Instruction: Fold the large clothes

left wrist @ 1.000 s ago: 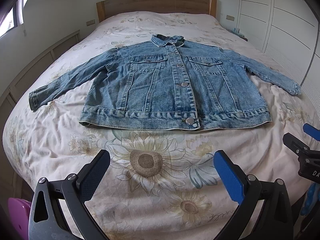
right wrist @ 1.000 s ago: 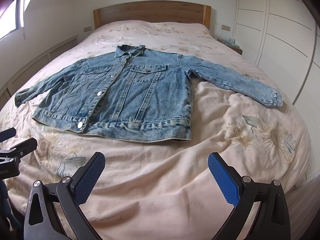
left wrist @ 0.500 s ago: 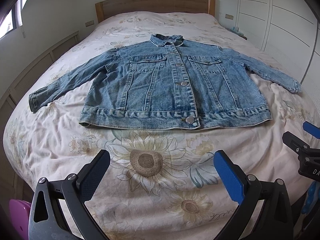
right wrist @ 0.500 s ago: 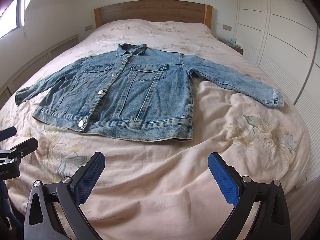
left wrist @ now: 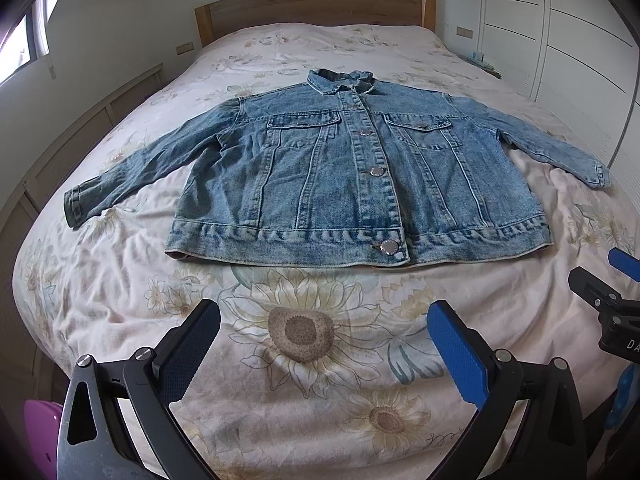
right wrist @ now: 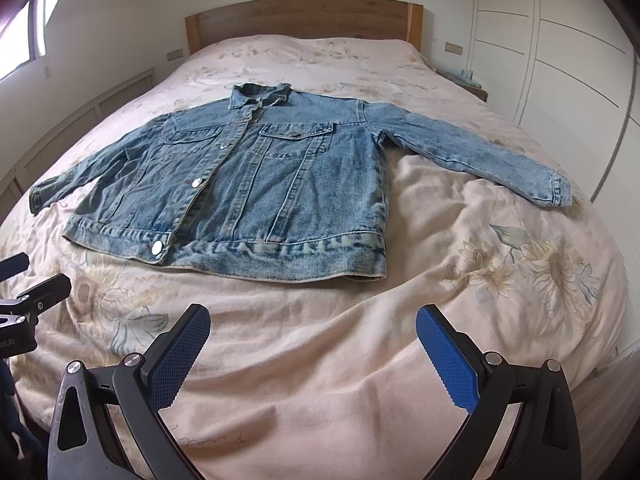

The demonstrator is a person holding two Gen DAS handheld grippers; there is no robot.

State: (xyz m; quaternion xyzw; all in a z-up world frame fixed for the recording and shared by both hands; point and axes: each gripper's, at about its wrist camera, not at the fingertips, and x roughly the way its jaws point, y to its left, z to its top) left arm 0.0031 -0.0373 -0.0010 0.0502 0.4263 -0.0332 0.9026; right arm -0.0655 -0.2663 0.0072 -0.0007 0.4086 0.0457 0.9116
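A blue denim jacket (left wrist: 352,176) lies flat, front up and buttoned, on the bed, collar toward the headboard, both sleeves spread outward. It also shows in the right wrist view (right wrist: 256,184). My left gripper (left wrist: 324,344) is open and empty above the bedspread, short of the jacket's hem. My right gripper (right wrist: 312,344) is open and empty, short of the hem's right corner. Each gripper shows at the edge of the other's view: the right one (left wrist: 612,280), the left one (right wrist: 28,280).
The bed (left wrist: 312,360) has a floral cover and a wooden headboard (left wrist: 316,4). White wardrobe doors (left wrist: 560,28) stand along the right. A low wall panel (left wrist: 80,128) runs along the left. A purple object (left wrist: 40,432) sits at the lower left.
Both grippers have drifted slightly forward toward the jacket; the jacket has not moved and both jaws stay open.
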